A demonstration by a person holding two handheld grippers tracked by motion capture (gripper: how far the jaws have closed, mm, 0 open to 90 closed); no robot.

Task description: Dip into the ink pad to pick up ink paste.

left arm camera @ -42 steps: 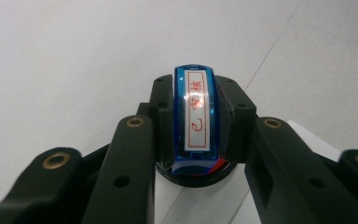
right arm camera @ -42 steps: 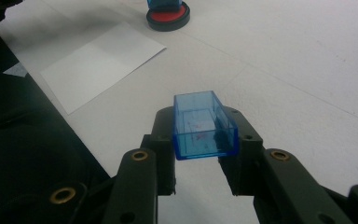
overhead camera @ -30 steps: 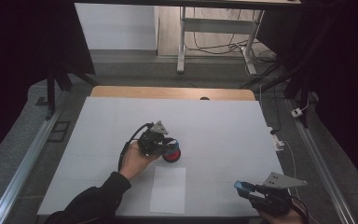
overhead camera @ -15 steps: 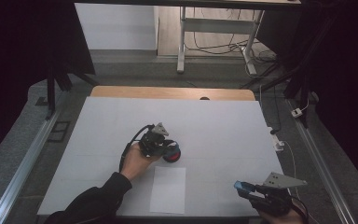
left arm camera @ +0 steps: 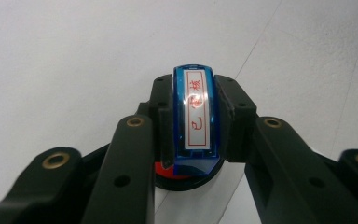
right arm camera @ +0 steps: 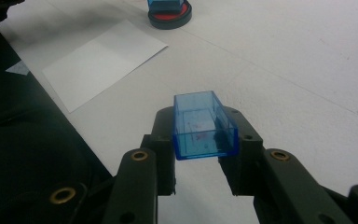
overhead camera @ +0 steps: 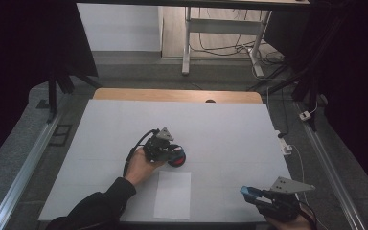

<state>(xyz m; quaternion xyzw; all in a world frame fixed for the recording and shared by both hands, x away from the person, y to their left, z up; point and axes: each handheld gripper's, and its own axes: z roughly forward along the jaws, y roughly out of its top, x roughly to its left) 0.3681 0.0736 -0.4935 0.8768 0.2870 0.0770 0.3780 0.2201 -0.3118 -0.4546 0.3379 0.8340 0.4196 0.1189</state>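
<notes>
Clearly, the left gripper point(overhead camera: 172, 154) is clamped on a blue stamp point(left arm camera: 194, 119), its two black jaws pressing on the stamp's long sides. In the left gripper view the stamp is a narrow block of clear blue plastic with a white label along its upper face, bordered in red and printed with red characters that catch a glare of light. Its lower end sits on a round ink pad point(left arm camera: 186, 173), a black dish with a red inside that peeks out beneath the blue body. In the high view the pad point(overhead camera: 178, 157) lies near the middle of the white table point(overhead camera: 230, 134), with the person's left hand point(overhead camera: 139, 167) just behind the gripper. A white sheet of paper point(overhead camera: 173, 194) lies flat on the table just on the person's side of the pad, apart from it. The right gripper point(overhead camera: 254, 194) is held near the table's near right corner, well apart from the pad, and is closed on the stamp's cap point(right arm camera: 204, 126), an open, see-through blue box with faint red smudges inside. In the right gripper view the cap's open end faces the camera, and the sheet and pad show farther off.
</notes>
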